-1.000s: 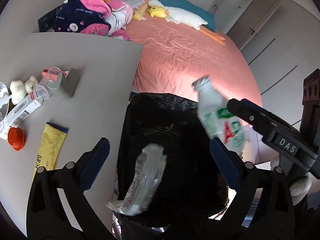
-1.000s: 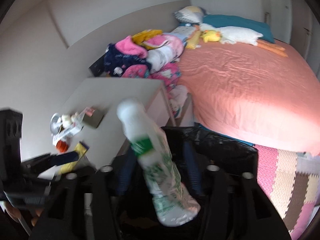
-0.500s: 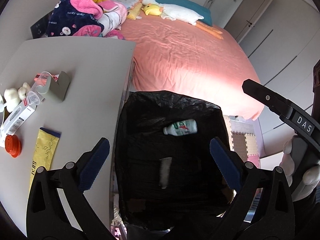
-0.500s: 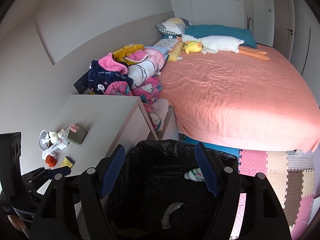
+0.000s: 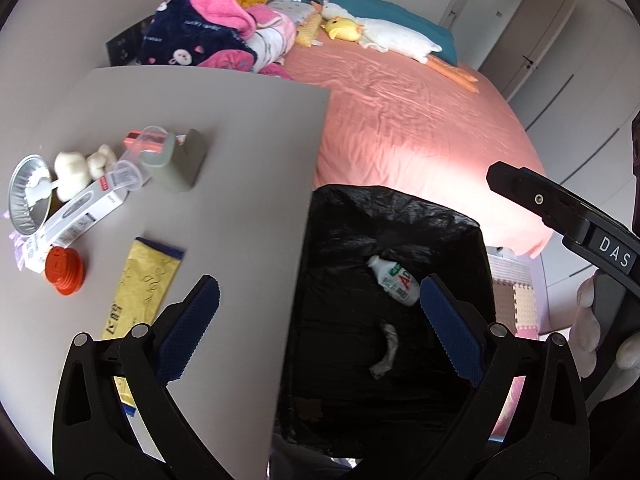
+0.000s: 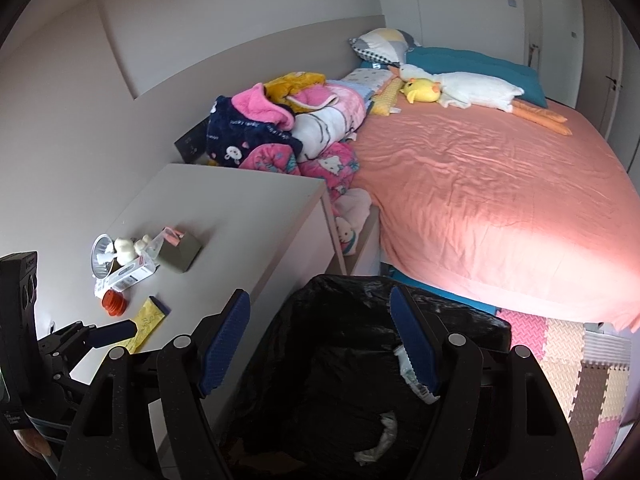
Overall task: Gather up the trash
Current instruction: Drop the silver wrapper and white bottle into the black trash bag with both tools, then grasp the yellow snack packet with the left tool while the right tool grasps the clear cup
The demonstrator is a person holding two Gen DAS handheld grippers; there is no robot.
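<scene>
Hanging wide apart and empty over the bin [image 5: 476,240], both the left tool [image 5: 316,328] and right tool [image 6: 320,344] have nothing to grip. Inside lie a bottle [image 5: 394,280] and wrapper [image 5: 386,350], while a yellow packet [image 5: 140,288] and red cap [image 5: 64,270] wait on the worktop [image 5: 248,168] alongside, probably next.

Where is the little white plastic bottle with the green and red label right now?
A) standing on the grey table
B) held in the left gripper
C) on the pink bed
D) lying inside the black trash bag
D. The little white plastic bottle with the green and red label lies on its side down inside the black trash bag, and the left gripper is open with nothing in it.
</scene>
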